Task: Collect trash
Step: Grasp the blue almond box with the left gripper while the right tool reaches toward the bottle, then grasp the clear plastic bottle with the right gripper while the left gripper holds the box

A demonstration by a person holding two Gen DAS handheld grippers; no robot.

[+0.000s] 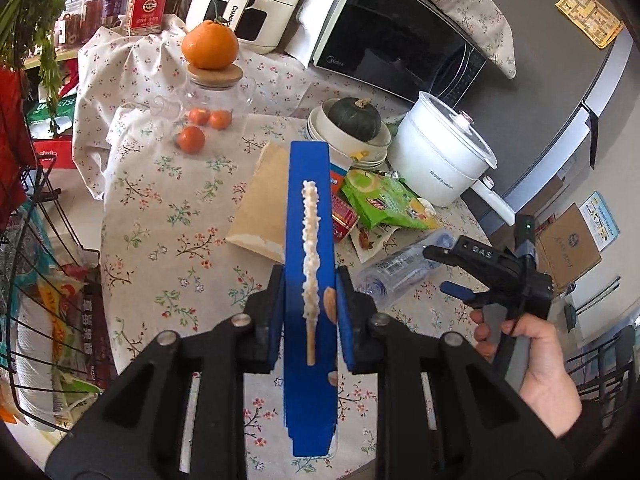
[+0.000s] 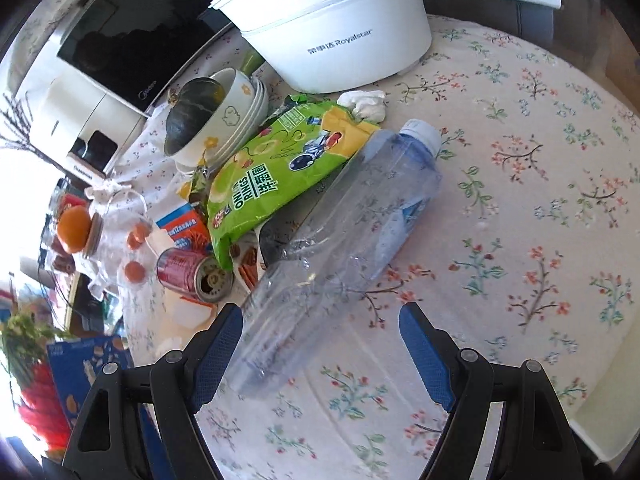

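My left gripper point(image 1: 310, 308) is shut on a flat blue snack box point(image 1: 309, 248), held upright above the floral tablecloth; the box also shows at the lower left of the right wrist view point(image 2: 86, 364). My right gripper point(image 2: 320, 344) is open, with its jaws astride the base of an empty clear plastic bottle point(image 2: 348, 224) lying on the table; it also shows in the left wrist view point(image 1: 464, 272) beside the bottle point(image 1: 400, 268). A green onion-rings bag point(image 2: 280, 160), a red can point(image 2: 192, 274), a crumpled white tissue point(image 2: 366, 102) and other wrappers lie behind the bottle.
A white electric pot point(image 2: 336, 40), stacked bowls with a green squash point(image 2: 192, 120), a microwave point(image 1: 396, 36) and an air fryer point(image 1: 256, 0) stand at the back. A glass jar with an orange on top point(image 1: 210, 76) and a brown paper bag point(image 1: 264, 196) are left of the pile. A wire rack point(image 1: 36, 320) stands left of the table.
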